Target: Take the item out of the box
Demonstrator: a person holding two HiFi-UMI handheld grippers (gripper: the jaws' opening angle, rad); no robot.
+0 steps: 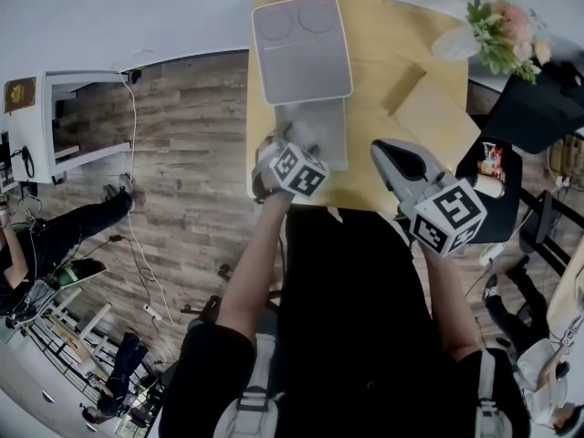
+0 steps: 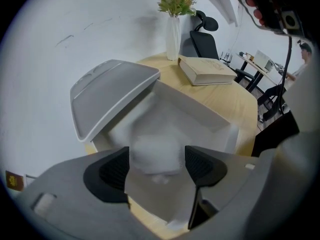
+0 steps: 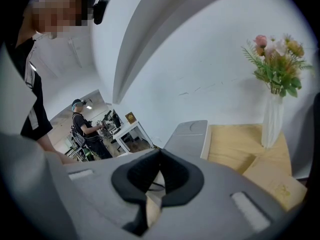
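Wooden table (image 1: 383,44), two grippers at its near edge. Left gripper (image 2: 156,164) points down into one open grey box (image 2: 200,109), jaws spread wide with one white item (image 2: 155,151) lying inside between them. Right gripper (image 3: 159,176) hangs beside it, jaws pressed together, empty. Beyond the left one, the lid (image 2: 110,91) stands raised. Farther off are one book (image 2: 206,70) and one vase (image 2: 173,36), with bare tabletop between.

The open box (image 2: 200,115) stands on the table (image 2: 240,104) near its front edge, its lid (image 2: 110,91) leaning back behind it toward the wall, and the item (image 2: 152,153) lies inside. Right of the box lies a book (image 2: 206,70), with a vase of flowers (image 2: 173,36) behind it at the far corner.
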